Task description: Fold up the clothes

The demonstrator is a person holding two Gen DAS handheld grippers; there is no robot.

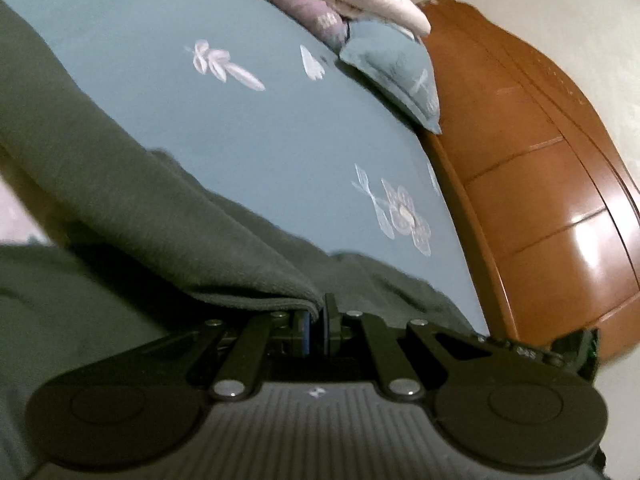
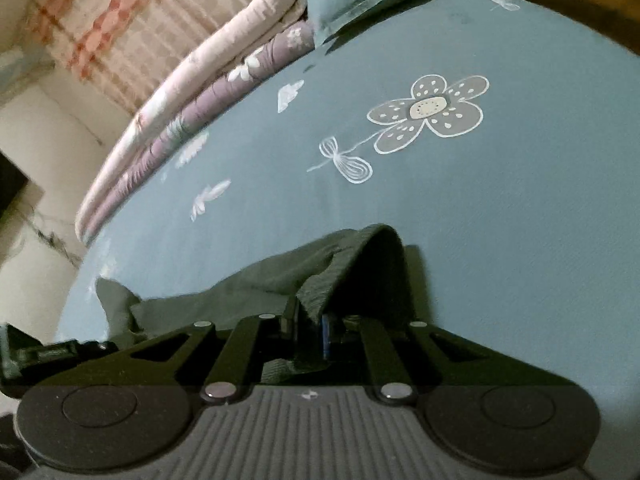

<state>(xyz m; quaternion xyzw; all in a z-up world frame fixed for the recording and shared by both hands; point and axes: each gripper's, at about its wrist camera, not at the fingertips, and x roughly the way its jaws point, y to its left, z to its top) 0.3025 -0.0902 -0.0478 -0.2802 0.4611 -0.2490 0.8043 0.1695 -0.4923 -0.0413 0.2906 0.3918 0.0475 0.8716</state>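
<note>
A dark olive-green garment (image 1: 120, 208) lies on a blue bed sheet (image 1: 248, 132) printed with white flowers. In the left wrist view my left gripper (image 1: 320, 314) is shut on a folded edge of the garment, which stretches away to the upper left. In the right wrist view my right gripper (image 2: 310, 328) is shut on a ribbed hem of the same green garment (image 2: 352, 264), and the cloth humps up over the fingers. More of the garment trails off to the left (image 2: 192, 304) on the blue sheet (image 2: 500, 240).
A folded pink and purple quilt (image 2: 180, 108) and a blue pillow (image 1: 396, 68) lie at the far side of the bed. A glossy wooden headboard (image 1: 552, 208) borders the bed on the right of the left wrist view. Checked curtains (image 2: 116, 16) hang beyond the quilt.
</note>
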